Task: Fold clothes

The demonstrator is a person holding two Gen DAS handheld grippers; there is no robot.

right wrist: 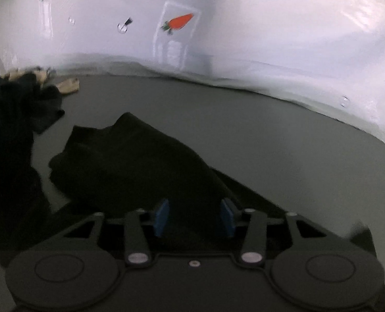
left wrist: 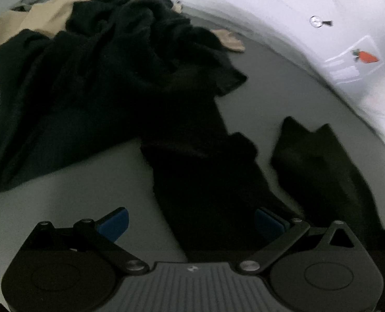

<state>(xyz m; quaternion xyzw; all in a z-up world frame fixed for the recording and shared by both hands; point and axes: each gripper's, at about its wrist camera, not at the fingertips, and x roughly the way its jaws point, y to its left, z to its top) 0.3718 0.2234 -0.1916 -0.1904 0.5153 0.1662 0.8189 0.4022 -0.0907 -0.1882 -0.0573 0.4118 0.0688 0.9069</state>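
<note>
The left claw (left wrist: 191,223) is spread wide with a strip of the black cloth (left wrist: 205,182) lying loose between its blue pads (left wrist: 117,222), and the right claw (right wrist: 193,217) is let go too, half spread over a black lump (right wrist: 130,161) on the grey table (right wrist: 270,143), with the heap of clothes (left wrist: 88,59) in the upper left.
</note>
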